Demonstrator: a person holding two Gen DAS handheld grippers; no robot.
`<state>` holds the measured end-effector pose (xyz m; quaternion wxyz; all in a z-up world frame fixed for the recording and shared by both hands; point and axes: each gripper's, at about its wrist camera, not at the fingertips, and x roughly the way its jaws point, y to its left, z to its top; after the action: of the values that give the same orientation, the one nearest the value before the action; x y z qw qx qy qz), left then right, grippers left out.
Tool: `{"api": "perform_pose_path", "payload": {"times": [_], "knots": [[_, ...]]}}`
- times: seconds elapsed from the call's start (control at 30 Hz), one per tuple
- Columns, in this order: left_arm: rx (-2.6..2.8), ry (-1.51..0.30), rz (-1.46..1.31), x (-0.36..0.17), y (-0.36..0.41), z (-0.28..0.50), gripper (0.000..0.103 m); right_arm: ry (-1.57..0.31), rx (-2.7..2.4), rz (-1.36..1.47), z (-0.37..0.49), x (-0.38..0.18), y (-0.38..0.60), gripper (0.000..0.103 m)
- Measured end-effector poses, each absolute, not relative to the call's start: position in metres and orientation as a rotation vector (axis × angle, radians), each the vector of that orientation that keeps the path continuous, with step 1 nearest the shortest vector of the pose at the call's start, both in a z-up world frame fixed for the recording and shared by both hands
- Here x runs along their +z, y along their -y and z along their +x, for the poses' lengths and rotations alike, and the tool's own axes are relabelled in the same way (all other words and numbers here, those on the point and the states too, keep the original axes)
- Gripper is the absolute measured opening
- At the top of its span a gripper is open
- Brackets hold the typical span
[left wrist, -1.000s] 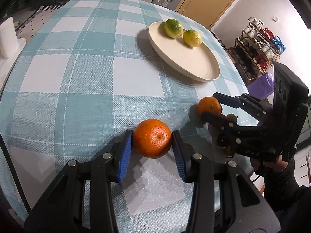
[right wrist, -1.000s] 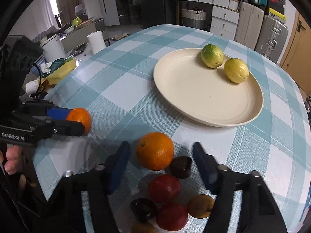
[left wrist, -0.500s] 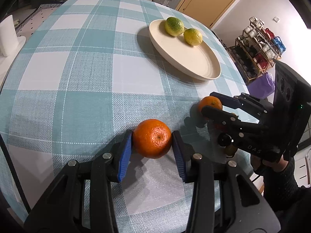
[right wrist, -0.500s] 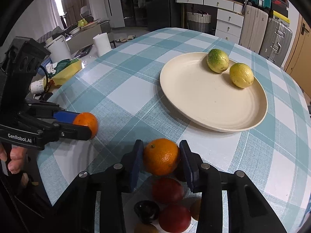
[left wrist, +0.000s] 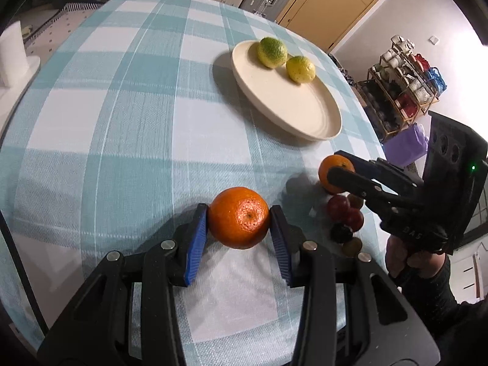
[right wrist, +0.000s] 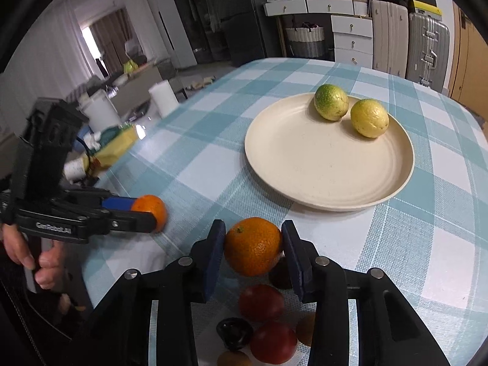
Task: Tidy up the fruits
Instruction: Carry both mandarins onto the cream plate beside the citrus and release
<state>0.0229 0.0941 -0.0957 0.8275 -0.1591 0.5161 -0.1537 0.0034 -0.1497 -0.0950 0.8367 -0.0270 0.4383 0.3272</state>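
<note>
Now my left gripper (left wrist: 239, 218) clamps round dimpled orange (left wrist: 238, 217) at widest girth, between pads. My right gripper (right wrist: 252, 245) grips second orange (right wrist: 252, 245) likewise. Firm, light, rind yields; cream plate (right wrist: 329, 180) ahead.

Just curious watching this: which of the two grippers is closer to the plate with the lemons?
Right. The right gripper, clamping an orange, sits just short of the plate; the left gripper holds its orange farther back.
</note>
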Motion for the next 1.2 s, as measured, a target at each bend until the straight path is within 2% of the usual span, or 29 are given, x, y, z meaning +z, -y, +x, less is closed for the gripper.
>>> {"api": "perform_pose_path", "payload": {"times": [0.37, 0.73, 1.2], "knots": [[-0.364, -1.021, -0.336, -0.063, -0.07, 0.054, 0.038, -0.884, 0.727, 0.171, 0.022, -0.079, 0.182, 0.039], [-0.351, -0.965, -0.311, -0.039, -0.045, 0.113, 0.038, -0.82, 0.688, 0.188, 0.053, -0.059, 0.187, 0.039], [-0.288, -0.979, -0.289, -0.058, -0.038, 0.186, 0.038, -0.776, 0.603, 0.192, 0.103, -0.059, 0.189, 0.039]]}}
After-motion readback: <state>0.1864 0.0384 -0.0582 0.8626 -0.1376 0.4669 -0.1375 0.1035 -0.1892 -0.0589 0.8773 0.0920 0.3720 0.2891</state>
